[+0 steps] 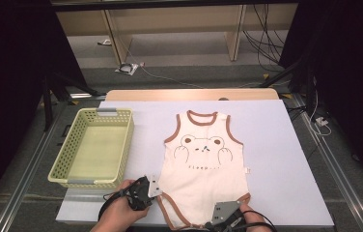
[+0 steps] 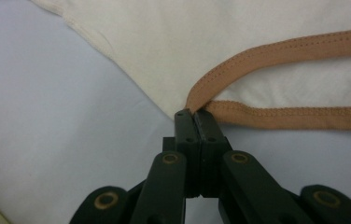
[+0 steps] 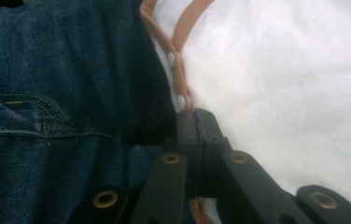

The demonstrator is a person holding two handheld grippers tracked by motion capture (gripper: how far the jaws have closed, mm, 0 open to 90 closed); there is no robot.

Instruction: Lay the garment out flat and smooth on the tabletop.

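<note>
You have a sleeveless baby bodysuit [image 1: 202, 164] laid flat on the pale, matte sheet [image 1: 276, 159] that covers the table, just right of the middle. It is soft cream knit with tan ribbed binding round the neck, the armholes and the leg openings, and a bear face is printed on its chest. Its long axis runs straight away from you: the neck points to the far edge and the crotch end lies at the near edge, between your hands. Your left gripper [image 2: 193, 113] has its black jaws pressed together on the tan binding where the leg opening meets the side seam, at the garment's near left corner. Your right gripper [image 3: 195, 112] is likewise closed, pinching the tan binding at the near right, just beside a row of white snaps [image 3: 179, 99]; dark blue denim [image 3: 61, 93] fills the space beside it in the right gripper view. To the left of the garment, well apart from it, stands a pale yellow-green plastic basket [image 1: 66, 153] with perforated walls and grey handles.
</note>
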